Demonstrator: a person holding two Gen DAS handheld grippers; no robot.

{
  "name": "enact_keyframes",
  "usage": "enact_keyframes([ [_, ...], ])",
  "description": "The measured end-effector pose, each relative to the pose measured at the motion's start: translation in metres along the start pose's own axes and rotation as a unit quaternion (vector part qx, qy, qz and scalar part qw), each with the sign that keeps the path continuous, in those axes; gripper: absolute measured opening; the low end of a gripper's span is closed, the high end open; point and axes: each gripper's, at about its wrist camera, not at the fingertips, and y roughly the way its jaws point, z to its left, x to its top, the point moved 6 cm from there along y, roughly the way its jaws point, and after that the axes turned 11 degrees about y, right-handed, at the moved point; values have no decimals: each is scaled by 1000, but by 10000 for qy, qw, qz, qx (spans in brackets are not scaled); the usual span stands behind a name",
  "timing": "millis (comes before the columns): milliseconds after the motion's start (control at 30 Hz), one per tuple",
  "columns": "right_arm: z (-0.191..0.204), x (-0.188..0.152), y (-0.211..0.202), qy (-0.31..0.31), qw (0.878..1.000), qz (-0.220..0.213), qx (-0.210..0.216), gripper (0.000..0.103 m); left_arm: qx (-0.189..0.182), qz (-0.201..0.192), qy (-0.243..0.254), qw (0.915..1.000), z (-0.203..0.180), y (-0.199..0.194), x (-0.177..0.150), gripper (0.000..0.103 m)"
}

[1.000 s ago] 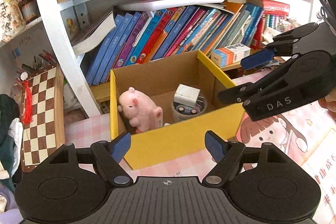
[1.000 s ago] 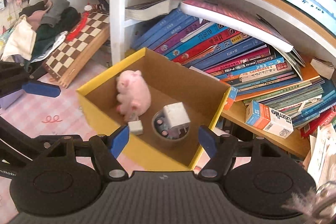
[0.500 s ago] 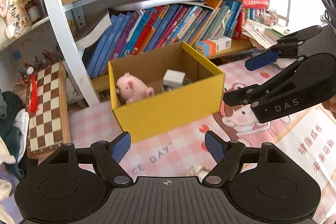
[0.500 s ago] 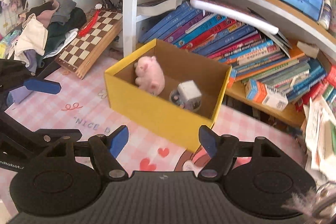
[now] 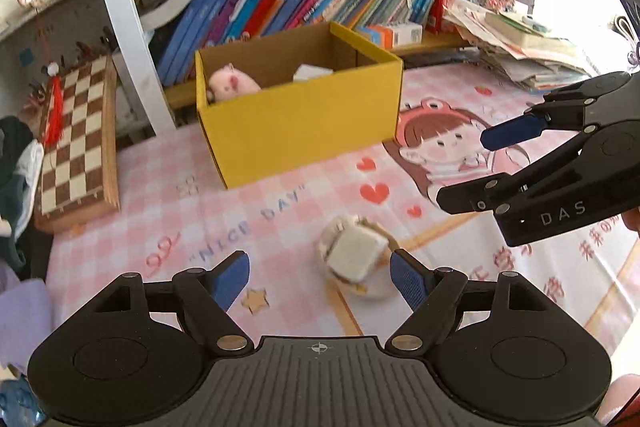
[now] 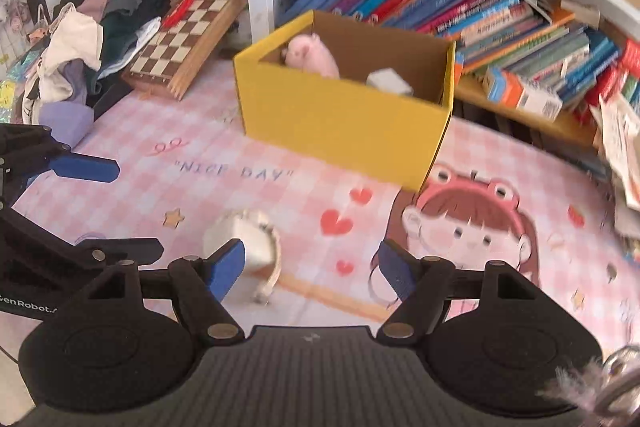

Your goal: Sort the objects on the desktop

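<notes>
A yellow cardboard box point(image 5: 304, 123) stands on the pink desk mat point(image 5: 280, 203) and holds a pink plush pig point(image 5: 232, 83) and a white block point(image 5: 312, 71). It also shows in the right wrist view point(image 6: 340, 119), with the pig point(image 6: 312, 57) inside. A small round whitish object with a white cube on it point(image 5: 354, 261) lies on the mat close in front of my left gripper point(image 5: 320, 279), which is open and empty. My right gripper point(image 6: 312, 269) is open and empty, with that object point(image 6: 248, 247) by its left fingertip.
A bookshelf with leaning books point(image 5: 304, 3) runs behind the box. A chessboard point(image 5: 76, 131) leans at the left beside piled clothes point(image 6: 100, 39). Loose papers point(image 5: 520, 47) lie at the right. An orange and white carton point(image 6: 520, 95) sits on the low shelf.
Both grippers have pulled back and away from the box, which now looks farther off. The small whitish object on the mat has come into view in front of them.
</notes>
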Motion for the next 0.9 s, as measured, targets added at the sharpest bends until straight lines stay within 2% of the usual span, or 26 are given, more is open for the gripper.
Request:
enact_keyframes([
  [233, 1, -30, 3, 492, 9987, 154, -16, 72, 18, 67, -161, 9998, -14, -2, -30, 80],
  [500, 3, -63, 7, 690, 9972, 243, -131, 71, 229, -60, 36, 9997, -30, -9, -45, 80],
  [700, -2, -73, 4, 671, 9972, 25, -323, 69, 373, -94, 63, 9992, -36, -8, -50, 79],
  [900, -7, -77, 1, 598, 9973, -191, -385, 67, 475, -30, -184, 9987, -36, -2, -54, 78],
])
